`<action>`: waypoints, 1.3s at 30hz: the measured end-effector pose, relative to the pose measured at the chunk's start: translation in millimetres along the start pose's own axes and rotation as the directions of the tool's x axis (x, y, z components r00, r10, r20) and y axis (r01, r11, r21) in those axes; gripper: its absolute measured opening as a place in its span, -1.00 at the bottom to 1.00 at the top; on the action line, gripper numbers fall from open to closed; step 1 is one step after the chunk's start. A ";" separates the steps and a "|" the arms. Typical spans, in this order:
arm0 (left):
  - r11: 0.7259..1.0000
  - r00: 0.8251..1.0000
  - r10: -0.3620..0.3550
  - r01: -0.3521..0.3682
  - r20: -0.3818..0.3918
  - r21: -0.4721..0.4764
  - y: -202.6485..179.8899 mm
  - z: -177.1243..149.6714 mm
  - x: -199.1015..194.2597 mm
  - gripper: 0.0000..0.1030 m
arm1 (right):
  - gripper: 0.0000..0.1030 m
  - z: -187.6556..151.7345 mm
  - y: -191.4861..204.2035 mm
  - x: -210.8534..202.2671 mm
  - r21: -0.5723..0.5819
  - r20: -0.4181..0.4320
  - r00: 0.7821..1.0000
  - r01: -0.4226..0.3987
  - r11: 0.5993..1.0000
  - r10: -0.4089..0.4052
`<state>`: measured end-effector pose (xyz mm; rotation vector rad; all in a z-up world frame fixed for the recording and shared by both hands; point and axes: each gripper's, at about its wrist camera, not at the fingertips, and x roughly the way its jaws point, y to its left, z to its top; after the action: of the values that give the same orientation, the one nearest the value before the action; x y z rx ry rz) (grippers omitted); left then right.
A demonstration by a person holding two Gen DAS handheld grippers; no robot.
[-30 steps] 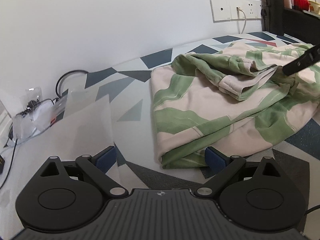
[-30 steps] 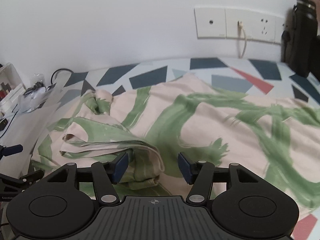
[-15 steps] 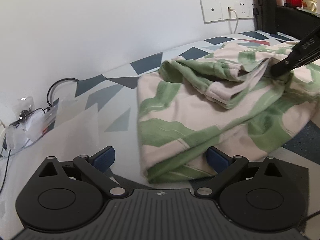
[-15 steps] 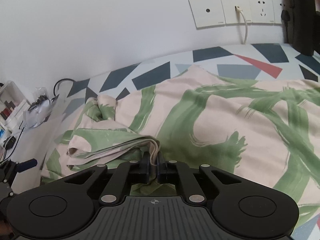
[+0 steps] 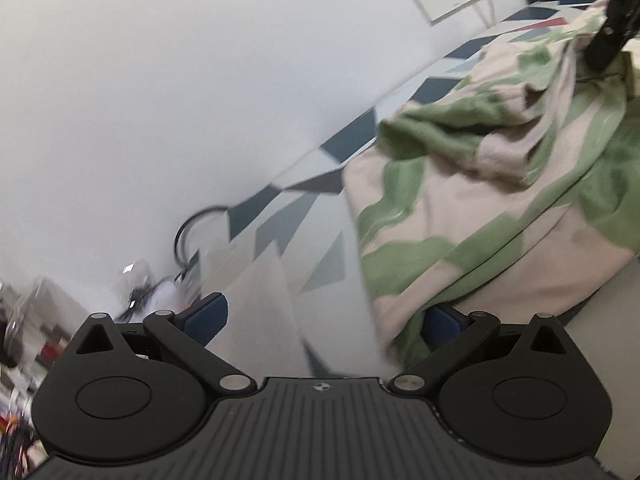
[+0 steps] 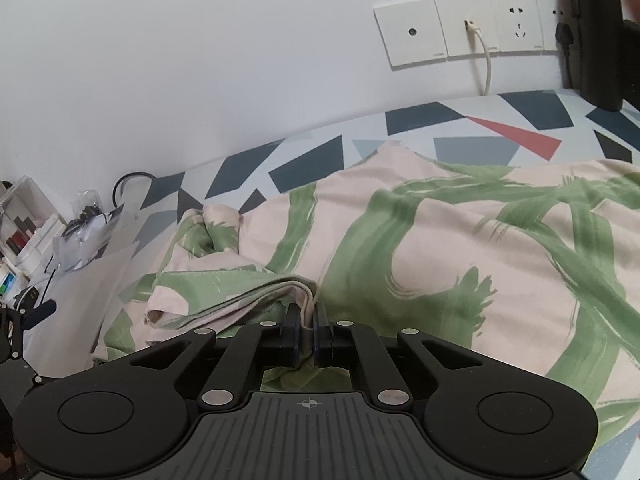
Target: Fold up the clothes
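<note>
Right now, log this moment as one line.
task: fold clothes | right tool: shut on green-and-cream garment fold | left tool: open at garment's near edge | surface: patterned cover

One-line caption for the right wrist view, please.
Right gripper shut on a bunched fold of the green-and-cream garment spread over the patterned table.

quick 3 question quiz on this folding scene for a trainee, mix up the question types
1. True or false: the right tool is shut on a bunched fold of the cloth.
2. The left tool is: A) open, B) shut on the cloth, C) shut on a cable.
3. Fill in: a white cable is plugged into the wall ____.

Key
1. true
2. A
3. socket
</note>
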<state>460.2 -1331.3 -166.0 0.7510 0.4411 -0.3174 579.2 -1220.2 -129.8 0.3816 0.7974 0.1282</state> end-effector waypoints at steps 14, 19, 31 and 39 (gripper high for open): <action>0.983 0.998 -0.044 0.037 -0.037 -0.178 43.4 -11.1 -9.4 -0.74 | -0.88 -1.6 27.2 13.5 -0.046 -0.035 0.994 -0.102 0.994 0.101; 0.976 0.995 -0.025 0.004 -0.094 -0.218 50.8 -24.0 -31.9 -0.74 | -0.91 9.6 46.2 3.4 -0.076 0.005 0.988 -0.155 0.985 0.156; 0.989 0.991 -0.125 0.120 -0.054 -0.092 4.2 -23.2 -51.2 0.65 | -0.92 -3.4 -12.9 -33.7 0.003 0.026 1.000 -0.016 1.000 0.016; 0.981 0.989 -0.137 0.128 -0.050 -0.145 0.0 -18.2 -38.7 0.67 | -0.33 -21.6 -14.2 -32.7 -0.140 -0.004 0.992 0.123 0.982 -0.125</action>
<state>421.9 -1313.7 -158.8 0.5952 0.5660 -0.3847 540.5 -1235.4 -126.9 0.1982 0.8172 0.0694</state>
